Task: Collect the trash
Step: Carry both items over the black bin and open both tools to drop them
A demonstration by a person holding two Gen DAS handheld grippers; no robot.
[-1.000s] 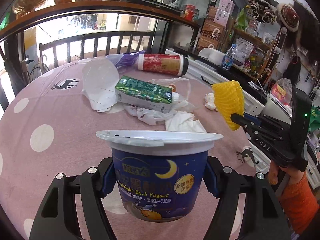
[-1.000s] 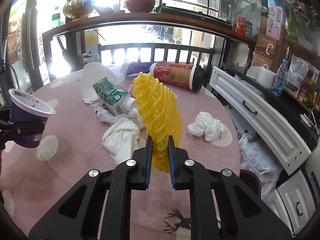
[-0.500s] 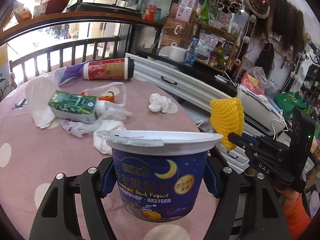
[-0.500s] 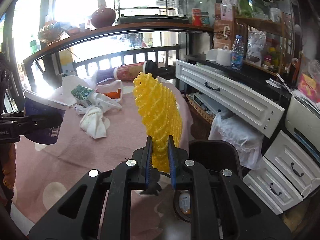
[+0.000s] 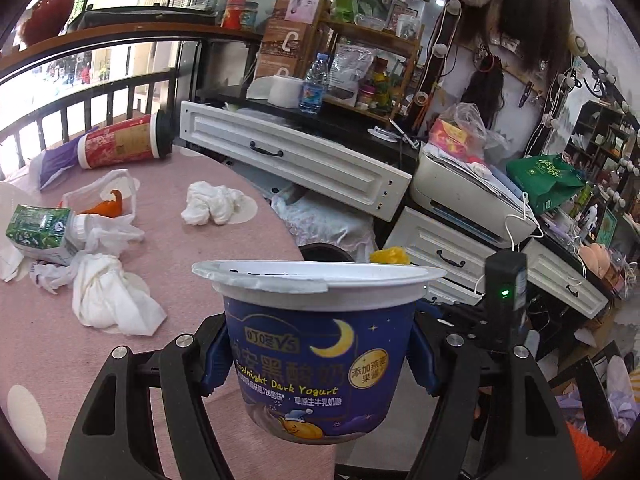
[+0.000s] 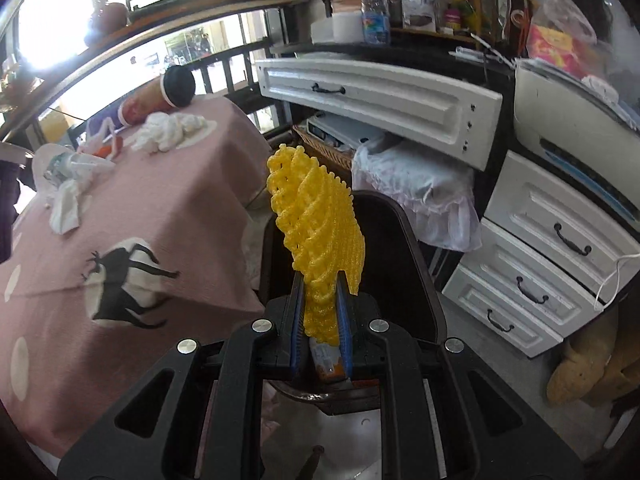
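The left gripper [image 5: 320, 354] clamps its blue pads on both sides of a dark blue, tapering plastic yogurt cup [image 5: 320, 360] with a wide white rim and a partly peeled foil lid, glossy, printed with a moon and stars. It is held upright just past the edge of the round table [image 5: 172, 272].

The right gripper [image 6: 322, 320] has its jaws nearly together, pinching the lower end of a yellow foam fruit net [image 6: 318, 236], a soft, springy lattice sleeve fanning out above the pads. The net hangs over the opening of a black plastic bin [image 6: 404, 264] that stands on the floor just beside the table, with a wrapper lying inside it.

The table wears a matte pink cloth with white dots and black deer figures. On it, well away from the bin, lie crumpled white tissues [image 5: 116, 300], a second white wad [image 5: 212, 204], a crushed green carton [image 5: 38, 228], a clear plastic bag with something orange inside [image 5: 108, 204] and a red cardboard tube with a black cap [image 5: 124, 142] on its side.

Beyond the table are white panelled drawers [image 6: 532, 276], cluttered shelves and a dark railing against bright windows.
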